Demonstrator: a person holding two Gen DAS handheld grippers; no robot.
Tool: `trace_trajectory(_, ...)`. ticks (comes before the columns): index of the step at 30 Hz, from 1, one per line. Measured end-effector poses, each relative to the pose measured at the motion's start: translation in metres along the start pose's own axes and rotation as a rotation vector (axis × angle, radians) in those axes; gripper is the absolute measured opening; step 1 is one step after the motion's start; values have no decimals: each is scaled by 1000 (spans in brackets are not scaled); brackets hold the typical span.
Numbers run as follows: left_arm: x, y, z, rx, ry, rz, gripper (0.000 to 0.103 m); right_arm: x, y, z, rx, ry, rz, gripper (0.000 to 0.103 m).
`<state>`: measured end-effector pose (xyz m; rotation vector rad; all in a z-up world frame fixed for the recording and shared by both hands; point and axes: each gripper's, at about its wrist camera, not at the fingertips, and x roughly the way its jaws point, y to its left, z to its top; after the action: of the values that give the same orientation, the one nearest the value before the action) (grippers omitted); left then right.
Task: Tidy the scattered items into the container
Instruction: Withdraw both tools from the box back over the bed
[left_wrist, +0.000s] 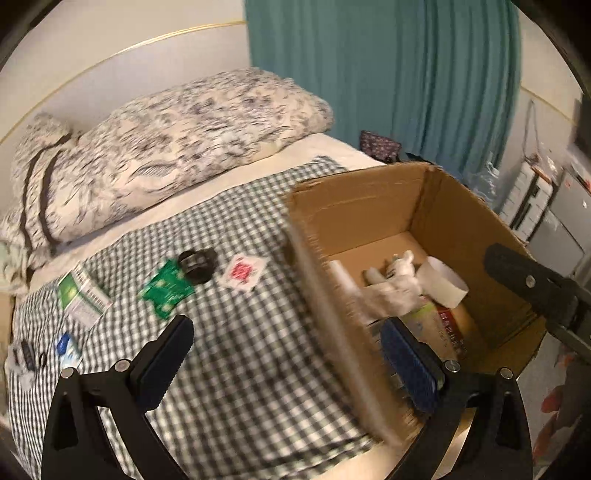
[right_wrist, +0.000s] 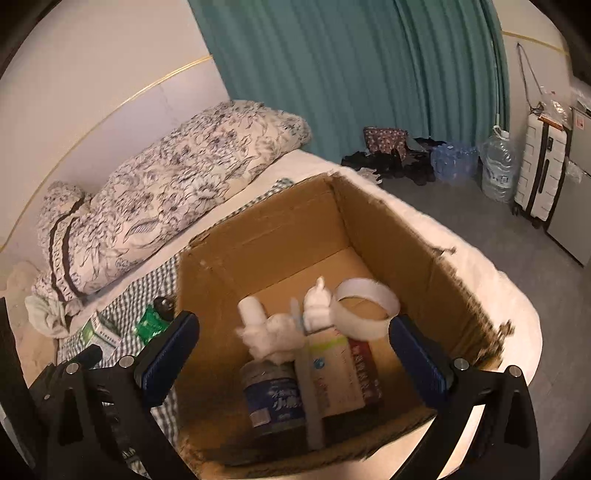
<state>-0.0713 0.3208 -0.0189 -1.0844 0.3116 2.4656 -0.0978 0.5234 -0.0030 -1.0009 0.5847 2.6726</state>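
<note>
A brown cardboard box stands on the bed. It holds a blue-labelled jar, a white gauze bundle, a white tape roll and a flat carton. My right gripper hangs open over the box, and nothing sits between its pads. My left gripper is open too and straddles the box's left wall. On the checked cloth lie a green packet, a black round item, a red-printed white sachet, a green-white carton and a small blue pack.
A floral quilt is heaped along the wall behind the cloth. A teal curtain hangs beyond the bed. On the floor to the right stand water bottles and a white suitcase. The bed's edge runs just right of the box.
</note>
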Motion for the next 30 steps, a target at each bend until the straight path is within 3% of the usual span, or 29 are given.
trace_trajectory(10,-41,101,-56,-132,15,124,103,-19,55,-35,-57,25,58,103)
trace_trajectory(20,-72,235,-117,-369,17,242,103,-38,113,-78,-150,51,62,103)
trace_trajectory(30,-75,303,-160,-432,15,292,103,-31,161,-114,-197,71,78,103)
